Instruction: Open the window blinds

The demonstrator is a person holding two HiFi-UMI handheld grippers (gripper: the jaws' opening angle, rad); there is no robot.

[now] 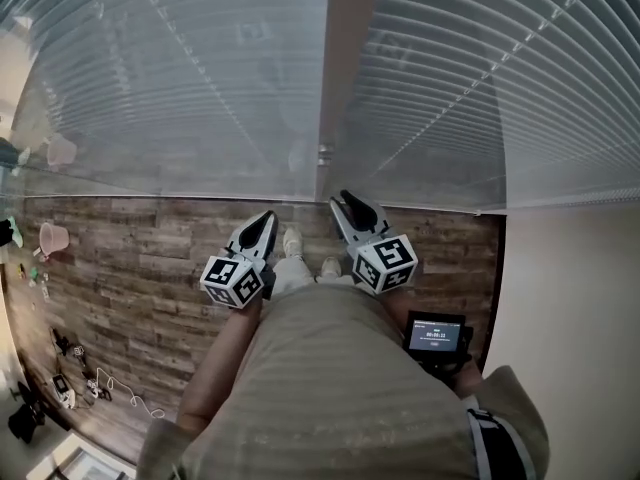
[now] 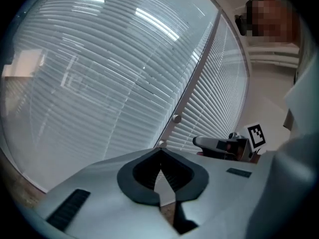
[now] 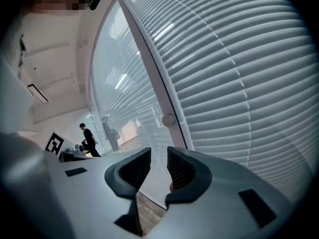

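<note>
Two white slatted blinds hang shut over the windows, the left blind (image 1: pixel 180 78) and the right blind (image 1: pixel 470 78), with a pale upright frame post (image 1: pixel 345 68) between them. A small round knob (image 1: pixel 324 152) sits on that post. My left gripper (image 1: pixel 268 218) points at the foot of the left blind, short of it; its tips (image 2: pixel 159 152) meet with nothing held. My right gripper (image 1: pixel 343 200) is aimed at the base of the post, also apart from it. Its jaws (image 3: pixel 158 156) stand a little apart and empty. The knob (image 3: pixel 168 120) lies above and ahead.
A wood-plank floor (image 1: pixel 130 258) runs below the windows. Pink cups (image 1: pixel 52 238) and cables (image 1: pixel 100 383) lie at the far left. A beige wall (image 1: pixel 570 298) closes the right side. A small screen device (image 1: pixel 436 334) hangs at the person's waist.
</note>
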